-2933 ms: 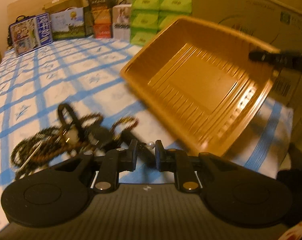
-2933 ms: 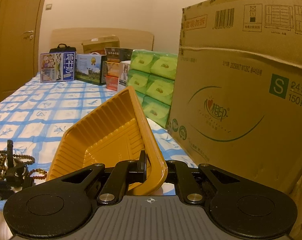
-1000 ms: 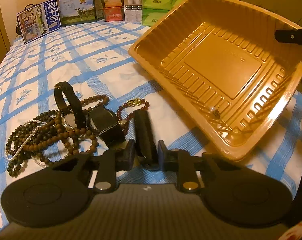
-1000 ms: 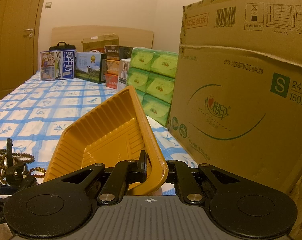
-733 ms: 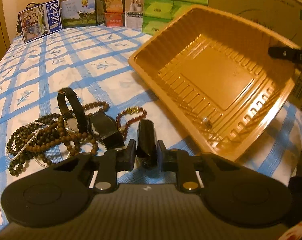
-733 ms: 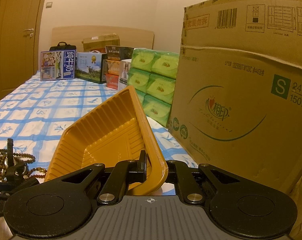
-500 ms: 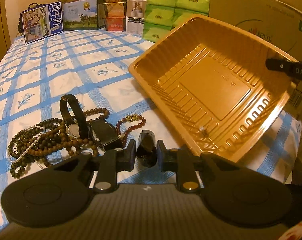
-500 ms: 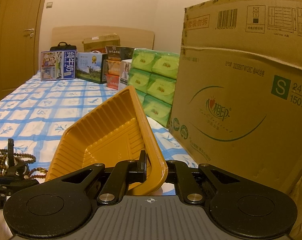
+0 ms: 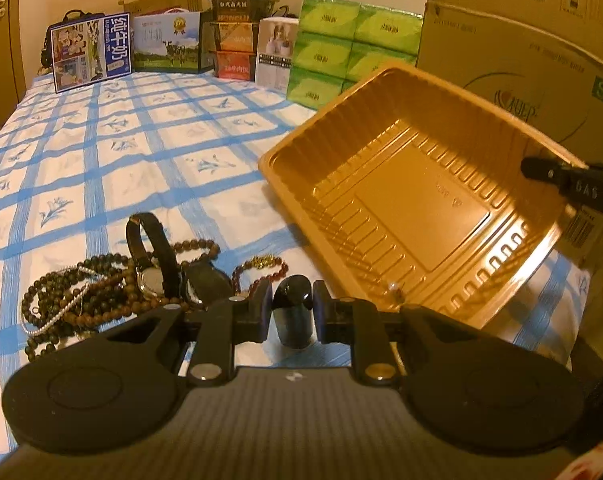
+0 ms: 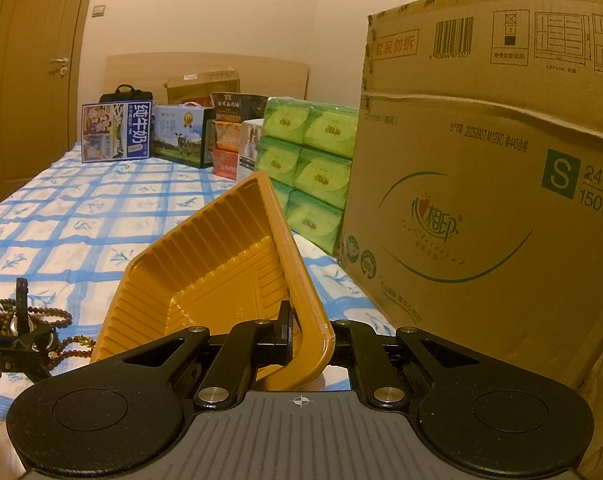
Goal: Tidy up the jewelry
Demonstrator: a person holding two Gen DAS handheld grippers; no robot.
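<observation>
Barely begun, I judge: left claw (image 9: 288, 307) grips a black strap (image 9: 292, 312); right claw (image 10: 307, 338) clamps the tilted tray (image 9: 413, 200)'s rim; only a small pearl (image 9: 392, 287) lies inside; bead pile (image 9: 81, 288) remains on the bed (image 9: 141, 152).

The bed (image 9: 149, 152) is covered with a white sheet bearing a blue check and small floral prints. Relative to the pile of bead strings (image 9: 81, 292) near the bed's front edge: two black-strapped watches (image 9: 157, 264) lie in it, and a reddish bead bracelet (image 9: 261, 268) lies just to its right. Far behind the pile, cartons (image 9: 129, 44) and green tissue packs (image 9: 341, 48) line the headboard end. A large cardboard box (image 10: 481, 208) stands to the right of the packs.
</observation>
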